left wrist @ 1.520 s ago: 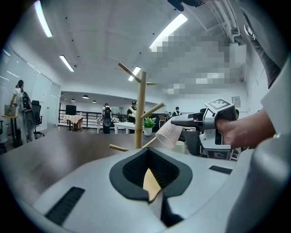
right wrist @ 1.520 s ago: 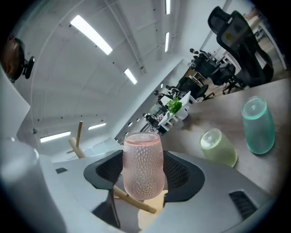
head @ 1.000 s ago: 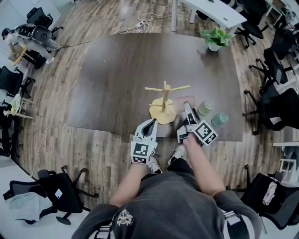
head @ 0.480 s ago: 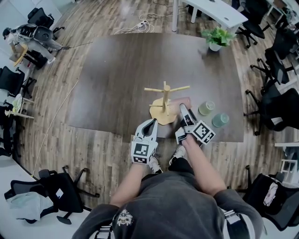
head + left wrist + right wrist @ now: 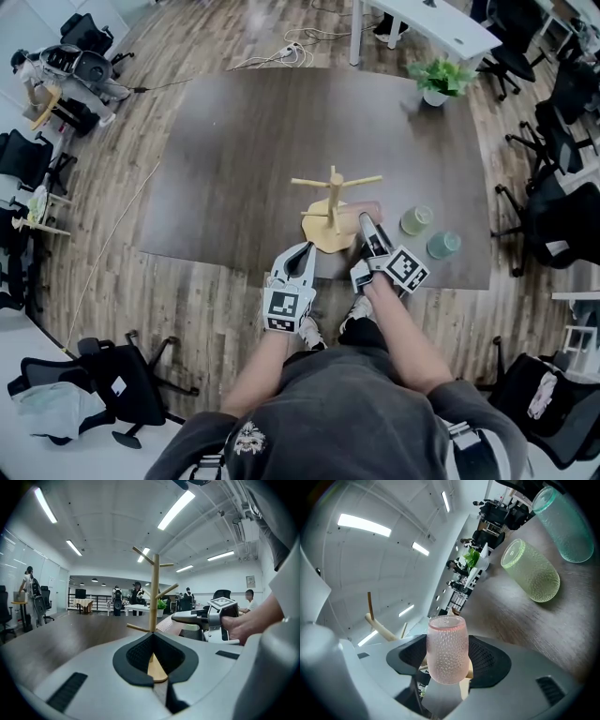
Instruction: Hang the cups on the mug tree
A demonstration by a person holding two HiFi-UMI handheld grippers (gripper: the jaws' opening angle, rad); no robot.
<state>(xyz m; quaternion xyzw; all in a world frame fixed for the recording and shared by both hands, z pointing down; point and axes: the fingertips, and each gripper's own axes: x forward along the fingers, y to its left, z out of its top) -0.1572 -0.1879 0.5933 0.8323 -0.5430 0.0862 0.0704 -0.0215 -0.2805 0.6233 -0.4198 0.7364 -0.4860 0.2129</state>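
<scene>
pink cup (image 5: 446, 648): dimpled glass, off the worktop, lying along my fingers with its mouth pointing away from me, just beside the mug tree's base, on its right in the head view.
right gripper (image 5: 366, 223): my fingers are clamped on the pink cup's sides, one pad each side. The gripper is rolled, so the worktop runs slanted across its view.
mug tree (image 5: 330, 211): pale wood, upright on a round base near the worktop's front edge, pegs angled up and out from the post.
green cup (image 5: 414, 219): standing on the worktop right of the mug tree, mouth up, well clear of my fingers.
teal cup (image 5: 442, 245): just beside the green cup, further right and nearer the front edge, also mouth up.
left gripper (image 5: 154, 660): my fingers are closed together with nothing in them, aimed at the mug tree's base from the front edge, not touching it.
worktop (image 5: 244, 141): dark wood-grain, square.
potted plant (image 5: 439, 80): white pot, far right corner of the worktop.
surroundings: plank floor, office chairs at both sides, white desk (image 5: 431, 23) beyond the worktop.
</scene>
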